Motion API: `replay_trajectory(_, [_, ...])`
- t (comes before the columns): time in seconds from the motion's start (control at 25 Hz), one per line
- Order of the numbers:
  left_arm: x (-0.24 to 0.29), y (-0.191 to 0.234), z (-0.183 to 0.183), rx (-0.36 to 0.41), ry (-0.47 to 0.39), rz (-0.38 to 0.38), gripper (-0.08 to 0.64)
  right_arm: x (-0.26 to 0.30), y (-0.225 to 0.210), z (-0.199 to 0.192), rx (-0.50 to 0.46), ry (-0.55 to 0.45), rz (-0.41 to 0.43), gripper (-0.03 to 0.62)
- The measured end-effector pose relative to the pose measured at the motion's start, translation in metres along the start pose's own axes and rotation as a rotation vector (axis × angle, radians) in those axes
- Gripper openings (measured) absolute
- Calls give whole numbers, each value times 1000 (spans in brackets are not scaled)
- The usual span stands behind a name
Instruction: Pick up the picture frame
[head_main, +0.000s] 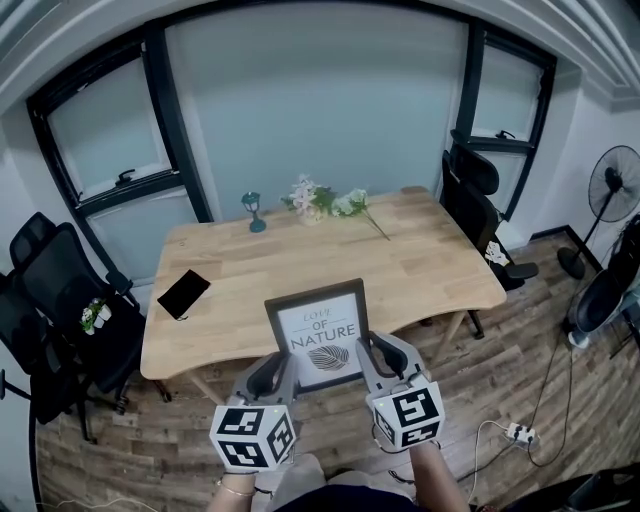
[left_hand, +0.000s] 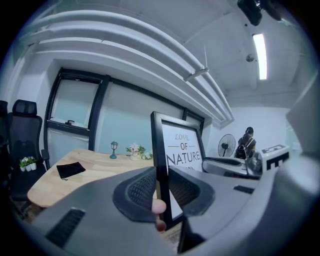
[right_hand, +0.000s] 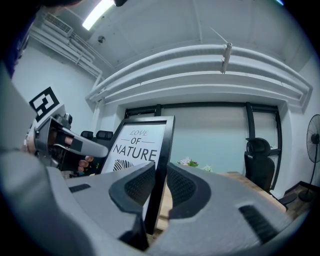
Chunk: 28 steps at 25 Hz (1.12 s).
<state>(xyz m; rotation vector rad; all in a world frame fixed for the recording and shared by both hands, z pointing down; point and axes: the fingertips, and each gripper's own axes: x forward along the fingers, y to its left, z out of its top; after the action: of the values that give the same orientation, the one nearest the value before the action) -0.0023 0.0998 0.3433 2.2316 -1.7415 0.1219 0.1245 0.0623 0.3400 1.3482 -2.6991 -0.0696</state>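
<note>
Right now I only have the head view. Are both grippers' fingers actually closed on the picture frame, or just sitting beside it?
Observer: In the left gripper view, the left gripper is clamped. Its fingers press on both faces of the picture frame at the black left edge strip.
Operator: And the right side?
Observer: In the right gripper view, the right gripper grips the frame's right edge strip the same way, with a pad against each face and no gap showing.
</note>
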Motion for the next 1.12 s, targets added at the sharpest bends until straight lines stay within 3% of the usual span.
replay_trajectory(0.84, [-15,-36,-4,-3,12,13,69,-36,-12,1,6,-3,11,74])
replay_trajectory(1.12, [-16,-74,-20,8,13,22,69,-65,-34,-15,17,-15,17,72])
